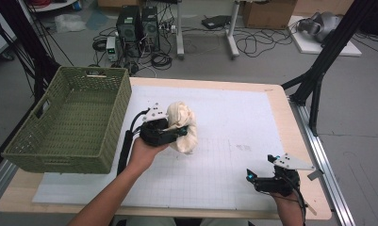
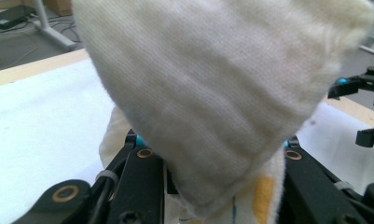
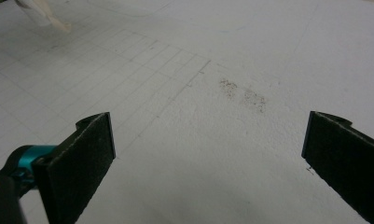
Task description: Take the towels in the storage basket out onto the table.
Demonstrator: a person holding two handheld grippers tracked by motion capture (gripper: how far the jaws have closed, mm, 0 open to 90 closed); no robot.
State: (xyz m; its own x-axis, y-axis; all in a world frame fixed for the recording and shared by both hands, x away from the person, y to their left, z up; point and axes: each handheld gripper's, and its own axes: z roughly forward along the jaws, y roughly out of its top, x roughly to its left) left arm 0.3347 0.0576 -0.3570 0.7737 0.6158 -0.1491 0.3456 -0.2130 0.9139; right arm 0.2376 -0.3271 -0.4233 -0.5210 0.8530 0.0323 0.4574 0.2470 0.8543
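Right claw [image 1: 258,179], jaws apart, rests low on the white-matted wooden surface [image 1: 234,122]. Left claw [image 1: 177,133] clamps a cream cloth [image 1: 184,125] beside a green basket [image 1: 69,122]. Cables litter the grey floor [image 1: 252,61] beyond.

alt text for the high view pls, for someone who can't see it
A person's left gripper holds a bunched cream cloth above a white gridded mat on a wooden table, beside an empty green woven basket at the table's left edge. The right gripper rests open near the mat's front right corner.
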